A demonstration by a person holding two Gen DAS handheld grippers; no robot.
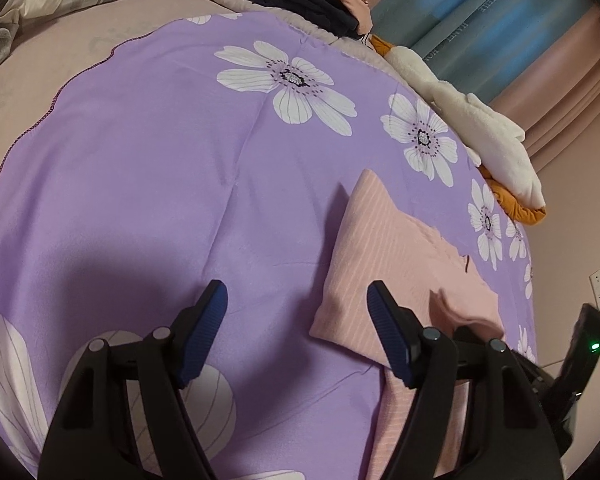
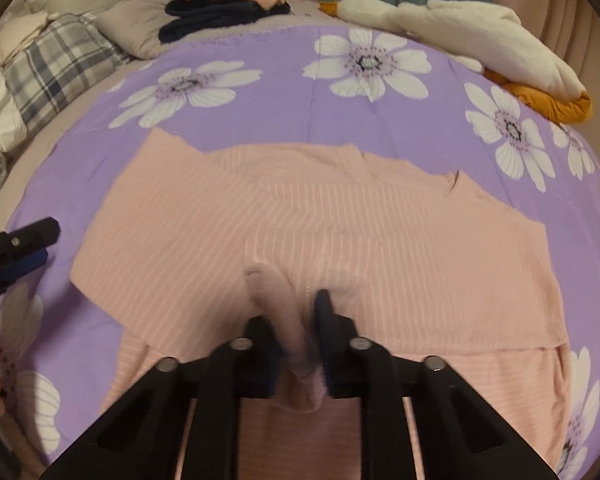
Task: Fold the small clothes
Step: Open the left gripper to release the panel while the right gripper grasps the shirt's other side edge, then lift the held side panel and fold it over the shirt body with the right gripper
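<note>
Pink striped garment [image 2: 300, 220] lies spread on the purple floral sheet [image 2: 300, 112], partly folded over itself. My right gripper [image 2: 290, 312] is clenched on a bunched fold of it at its near edge. My left gripper [image 1: 298, 312] hangs just beside the garment's left edge, jaws released and holding nothing. Dark and peach clothes [image 2: 224, 4] sit stacked far behind, a white plush toy [image 2: 480, 36] to the right.

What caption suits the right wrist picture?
Right gripper pinches a fold of the pink striped garment on the purple flowered sheet.
</note>
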